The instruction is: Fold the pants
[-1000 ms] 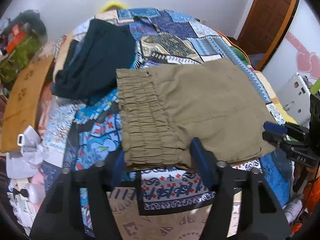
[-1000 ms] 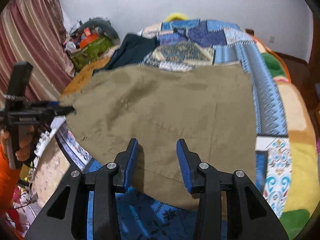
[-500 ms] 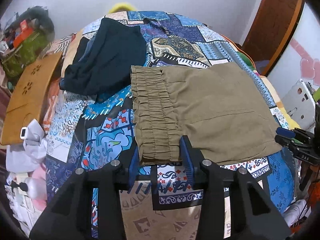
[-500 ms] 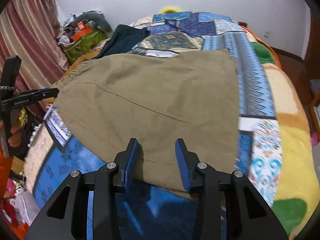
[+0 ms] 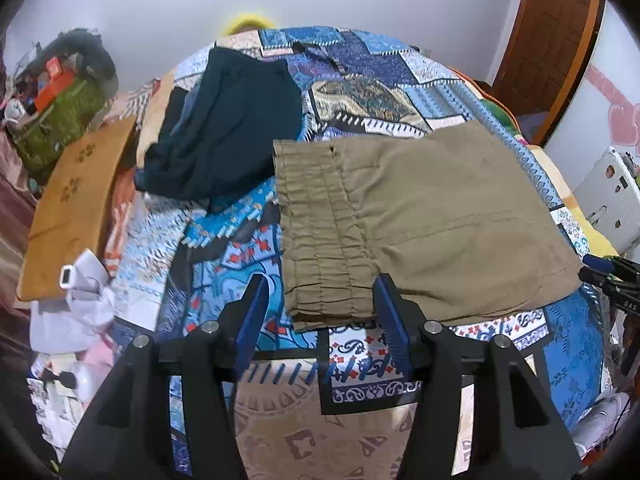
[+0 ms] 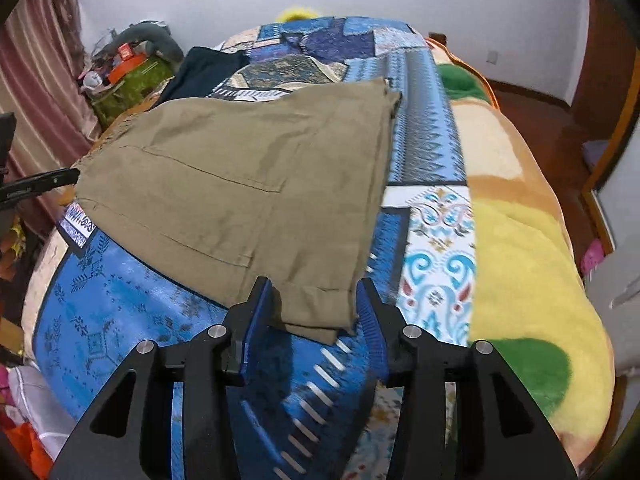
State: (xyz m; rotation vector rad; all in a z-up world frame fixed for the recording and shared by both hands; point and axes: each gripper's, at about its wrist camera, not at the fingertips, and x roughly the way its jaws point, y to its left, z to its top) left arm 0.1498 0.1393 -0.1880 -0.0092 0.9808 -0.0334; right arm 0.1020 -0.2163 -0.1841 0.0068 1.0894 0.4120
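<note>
Olive-khaki pants [image 5: 420, 216] lie folded flat on the patterned bedspread, with the gathered elastic waistband [image 5: 324, 232] at the left. My left gripper [image 5: 320, 304] is open, its blue pads on either side of the waistband's near corner. In the right wrist view the pants [image 6: 240, 184] spread ahead, and my right gripper [image 6: 316, 308] is open with the near hem corner [image 6: 320, 312] between its pads. The right gripper's tips also show in the left wrist view [image 5: 600, 270].
A dark navy garment [image 5: 228, 136] lies bunched behind the waistband. A wooden lap tray [image 5: 72, 208] and white clutter [image 5: 76, 304] sit off the bed's left edge. A yellow-green blanket [image 6: 520, 260] covers the bed's right side. A wooden door [image 5: 560, 40] stands at the back right.
Both grippers have pulled back toward the near edge of the pants. The left gripper narrowed half a second ago and has opened wide again. The pants now lie flatter.
</note>
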